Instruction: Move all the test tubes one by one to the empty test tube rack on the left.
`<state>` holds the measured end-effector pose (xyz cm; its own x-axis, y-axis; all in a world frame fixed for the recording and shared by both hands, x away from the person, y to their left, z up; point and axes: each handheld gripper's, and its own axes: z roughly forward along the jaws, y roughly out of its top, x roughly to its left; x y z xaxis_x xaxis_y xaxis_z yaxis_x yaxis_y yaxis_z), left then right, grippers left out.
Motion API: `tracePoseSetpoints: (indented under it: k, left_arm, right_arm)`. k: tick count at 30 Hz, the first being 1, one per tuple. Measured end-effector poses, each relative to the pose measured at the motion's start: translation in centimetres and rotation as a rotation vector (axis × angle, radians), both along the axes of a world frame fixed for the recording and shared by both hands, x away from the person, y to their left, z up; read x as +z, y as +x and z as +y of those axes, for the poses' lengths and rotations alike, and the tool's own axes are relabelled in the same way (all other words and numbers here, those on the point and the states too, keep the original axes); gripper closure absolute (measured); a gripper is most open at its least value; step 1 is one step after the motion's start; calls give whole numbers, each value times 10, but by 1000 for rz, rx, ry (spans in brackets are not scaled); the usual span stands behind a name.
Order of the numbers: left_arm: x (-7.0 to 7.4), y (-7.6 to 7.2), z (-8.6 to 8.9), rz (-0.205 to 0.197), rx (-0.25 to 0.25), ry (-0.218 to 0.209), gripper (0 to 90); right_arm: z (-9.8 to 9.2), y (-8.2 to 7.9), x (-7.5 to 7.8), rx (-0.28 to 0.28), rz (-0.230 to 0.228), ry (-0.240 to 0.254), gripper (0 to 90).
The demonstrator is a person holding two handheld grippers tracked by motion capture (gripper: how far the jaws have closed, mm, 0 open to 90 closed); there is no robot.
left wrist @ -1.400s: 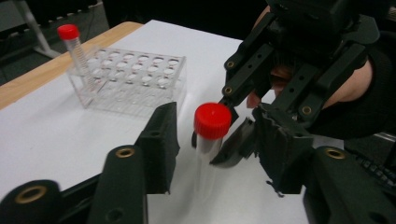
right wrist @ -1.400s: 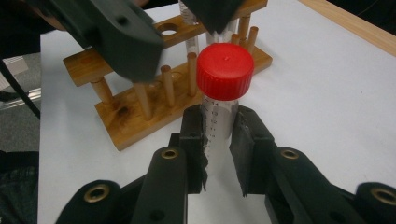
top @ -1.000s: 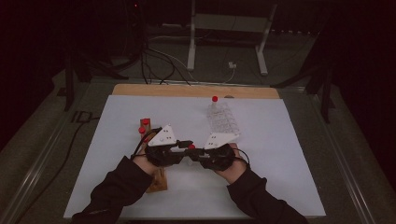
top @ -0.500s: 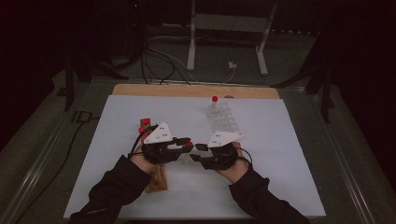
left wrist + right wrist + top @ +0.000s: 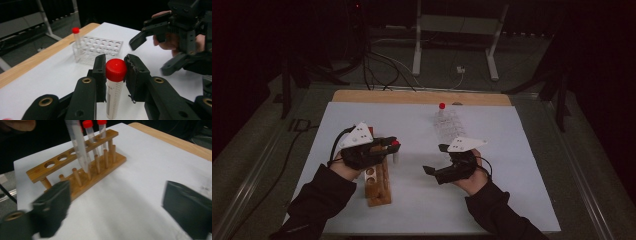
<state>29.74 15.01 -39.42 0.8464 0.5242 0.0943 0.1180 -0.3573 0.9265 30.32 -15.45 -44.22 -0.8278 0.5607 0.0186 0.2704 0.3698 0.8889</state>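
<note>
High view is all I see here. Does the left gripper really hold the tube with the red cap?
Observer: Yes. In the left gripper view the left gripper is shut on the tube, just under its red cap.
Operator: And the right gripper?
Observer: The right gripper has just been opening; nothing is between its jaws.
Operator: Are tubes in the wooden rack?
Observer: Two capped tubes stand in the wooden rack, at one end.

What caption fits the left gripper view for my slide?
Left gripper clamps a red-capped tube while the right gripper stands open near a clear rack.
</note>
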Motion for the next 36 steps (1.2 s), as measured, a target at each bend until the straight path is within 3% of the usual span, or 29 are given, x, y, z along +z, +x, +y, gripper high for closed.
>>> tracePoseSetpoints:
  k: [1, 8, 20, 27, 36]
  left_arm:
    - [1, -1, 3, 0, 7, -6, 721]
    - [7, -7, 22, -14, 54, -17, 722]
    - [14, -15, 46, -32, 113, -33, 722]
    - [8, -19, 56, -35, 143, -28, 722]
    - [-11, -15, 62, -1, 165, -42, 722]
  right_arm:
    - [-2, 0, 0, 9, 9, 7, 15]
    - [-10, -1, 0, -13, 1, 17, 14]
    - [-13, -3, 0, -5, -13, 18, 14]
    - [-13, -3, 0, 1, -13, 19, 15]
    - [-12, -4, -1, 13, -16, 14, 15]
